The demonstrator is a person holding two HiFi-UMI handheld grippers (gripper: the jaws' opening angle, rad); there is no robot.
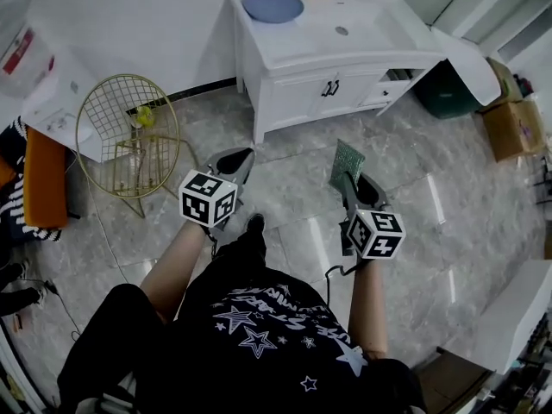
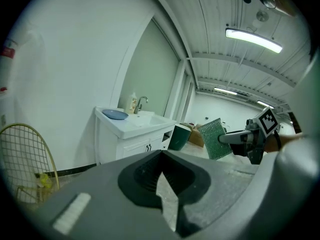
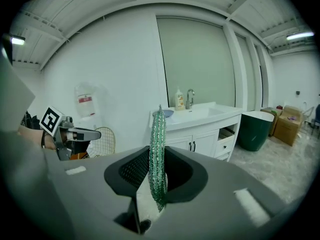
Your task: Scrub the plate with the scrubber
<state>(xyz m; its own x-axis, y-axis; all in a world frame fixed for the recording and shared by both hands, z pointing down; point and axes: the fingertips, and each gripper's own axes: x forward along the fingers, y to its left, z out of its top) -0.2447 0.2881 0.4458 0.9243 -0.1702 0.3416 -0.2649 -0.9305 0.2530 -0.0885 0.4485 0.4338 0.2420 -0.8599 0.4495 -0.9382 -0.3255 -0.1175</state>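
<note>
**A:** How far along is the scrubbing?

**B:** By my reading it hasn't begun. The right gripper (image 1: 352,182) has its jaws clamped on the green scrubber (image 3: 158,154). It stands on edge between them and sticks out past their tips. So the tool is in hand, and that is all that's done.

**A:** And the plate?

**B:** The blue plate (image 1: 272,6) lies flat on the white vanity top (image 1: 362,50). It is far ahead of the right gripper's jaws, almost in line with the scrubber's upper edge. Nothing touches it.

**A:** What about the left gripper?

**B:** The left gripper (image 1: 235,160) has its jaws together with nothing between them. It is held beside the right one, well apart from it. From it, the plate is ahead and off to the left.

**A:** So what's left?

**B:** Nearly everything. The scrubber has to be carried to the vanity, set on the plate and rubbed over it. The empty left gripper may have to steady the rim. I can't tell whether the plate is dirty or wet, because it shows too small.
</note>
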